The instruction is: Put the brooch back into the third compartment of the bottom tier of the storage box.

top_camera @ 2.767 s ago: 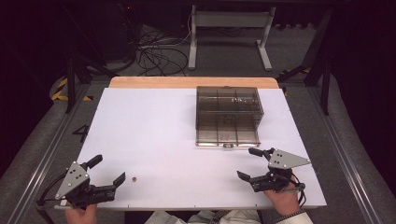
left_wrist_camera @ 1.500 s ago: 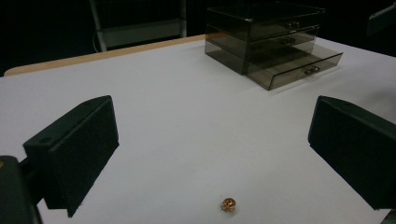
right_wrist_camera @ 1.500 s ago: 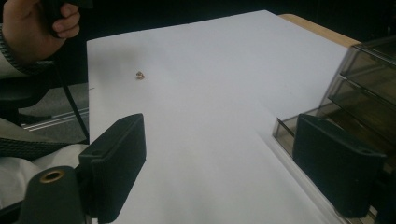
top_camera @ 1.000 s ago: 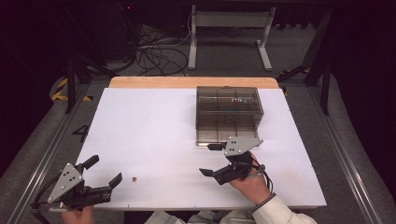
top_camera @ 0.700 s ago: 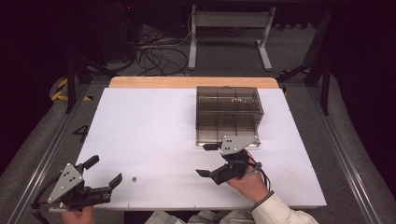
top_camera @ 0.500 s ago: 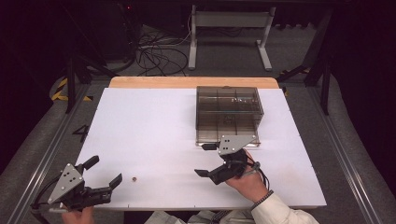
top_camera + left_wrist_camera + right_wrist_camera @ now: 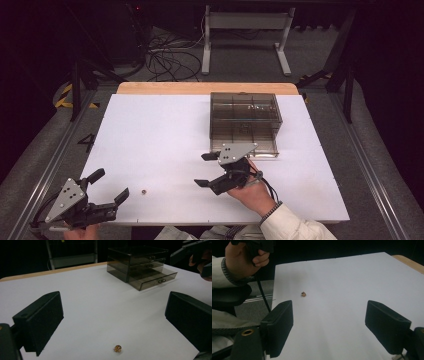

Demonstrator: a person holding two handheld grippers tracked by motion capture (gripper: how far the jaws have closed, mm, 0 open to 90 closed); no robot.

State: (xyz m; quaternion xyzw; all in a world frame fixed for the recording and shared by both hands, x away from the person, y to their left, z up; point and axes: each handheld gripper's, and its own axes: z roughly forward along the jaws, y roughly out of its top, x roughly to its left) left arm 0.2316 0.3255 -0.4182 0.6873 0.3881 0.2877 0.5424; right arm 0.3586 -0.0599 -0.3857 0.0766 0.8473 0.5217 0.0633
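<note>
One white worktop (image 7: pixel 165 130) carried everything. Toward its far right stood a smoky clear drawer box (image 7: pixel 245 122), its bottom drawer (image 7: pixel 156 280) pulled out. The right tongs (image 7: pixel 210 170), released and empty, hung over the worktop in front of that box, aimed leftward. The left tongs (image 7: pixel 110 187) rested spread apart at the near left corner. Just beside them lay a tiny amber bead (image 7: pixel 144 191). This looked like the approach; next, the right tongs must straddle the bead and pinch it.
</note>
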